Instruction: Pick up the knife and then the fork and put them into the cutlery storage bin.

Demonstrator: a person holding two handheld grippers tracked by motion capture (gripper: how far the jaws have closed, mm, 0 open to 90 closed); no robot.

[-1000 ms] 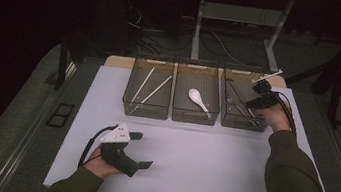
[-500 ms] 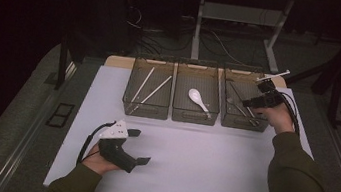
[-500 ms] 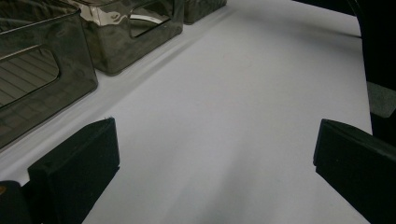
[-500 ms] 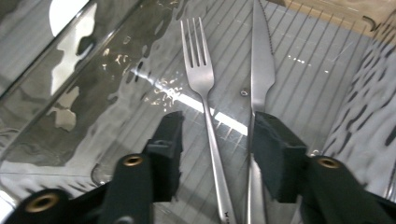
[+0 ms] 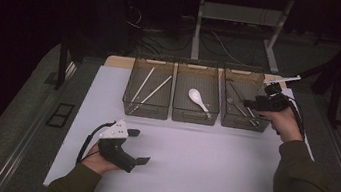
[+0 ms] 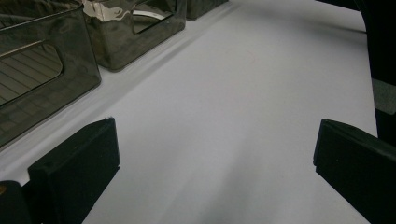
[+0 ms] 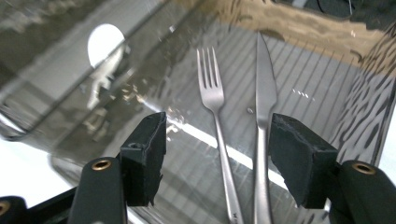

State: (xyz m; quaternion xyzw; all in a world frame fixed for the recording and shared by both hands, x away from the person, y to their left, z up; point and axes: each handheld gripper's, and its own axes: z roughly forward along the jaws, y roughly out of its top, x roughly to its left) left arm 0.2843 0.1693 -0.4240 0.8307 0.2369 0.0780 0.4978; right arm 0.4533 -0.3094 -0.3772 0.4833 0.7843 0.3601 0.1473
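- Up at the table's far right, the right gripper [image 5: 253, 103] hangs over the right bin [image 5: 241, 122], its jaws spread apart with nothing between them.
- Seen through the right gripper view, the gripper [image 7: 217, 154] looks down into that bin [image 7: 322, 74], where a fork [image 7: 212, 100] and a knife [image 7: 265, 95] lie side by side on the ribbed floor, handles toward the camera.
- Both pieces lie in the gap between the jaws; the fork sits near the middle, the knife close beside the right-hand jaw, and I cannot tell whether the pad touches it.
- Through the bin's smoky wall a white spoon [image 7: 105, 44] shows in the neighbouring bin.
- From the high view, that spoon [image 5: 198, 99] lies alone in the middle bin [image 5: 194, 116], and two chopsticks [image 5: 151, 89] lie slanted in the left bin [image 5: 145, 110].
- All three bins stand in a row, touching or nearly so, at the far edge of the white table [image 5: 209, 167].
- Near the front left, the left gripper [image 5: 138, 147] rests low on the table, well apart from the bins, jaws wide and empty.
- Its own view shows the left gripper [image 6: 215, 158] over bare white surface, with the bins' [image 6: 46, 79] front walls off to the upper left.
- No brand, label or writing can be read anywhere; a faint mark low on the fork's handle is too small to make out.
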